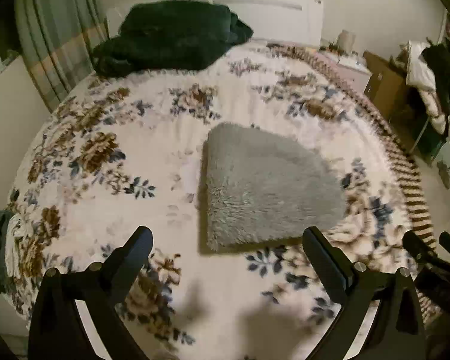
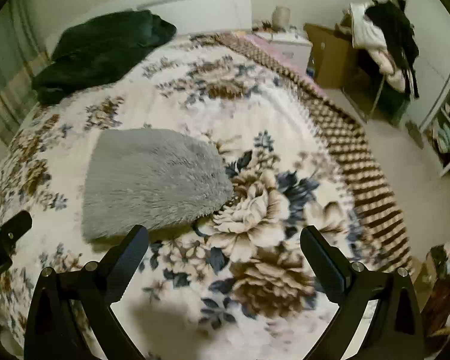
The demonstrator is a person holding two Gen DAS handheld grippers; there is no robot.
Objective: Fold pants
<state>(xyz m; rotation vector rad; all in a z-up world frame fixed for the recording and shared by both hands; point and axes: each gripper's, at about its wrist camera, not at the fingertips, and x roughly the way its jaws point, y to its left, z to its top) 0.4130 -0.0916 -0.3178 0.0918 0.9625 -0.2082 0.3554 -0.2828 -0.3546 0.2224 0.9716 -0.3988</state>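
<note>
I see the grey fluffy pants (image 1: 267,186) lying folded into a compact block on the floral blanket (image 1: 141,138), well short of the dark green bundle (image 1: 171,34) near the headboard. My left gripper (image 1: 226,237) hovers just in front of the pants, fingers spread wide and empty. My right gripper (image 2: 223,237) hangs beside the pants' near right corner, likewise spread apart, holding nothing.

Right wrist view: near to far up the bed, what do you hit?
Right gripper, open over the floral blanket → folded grey fluffy pants → dark green blanket heap → white headboard.
</note>
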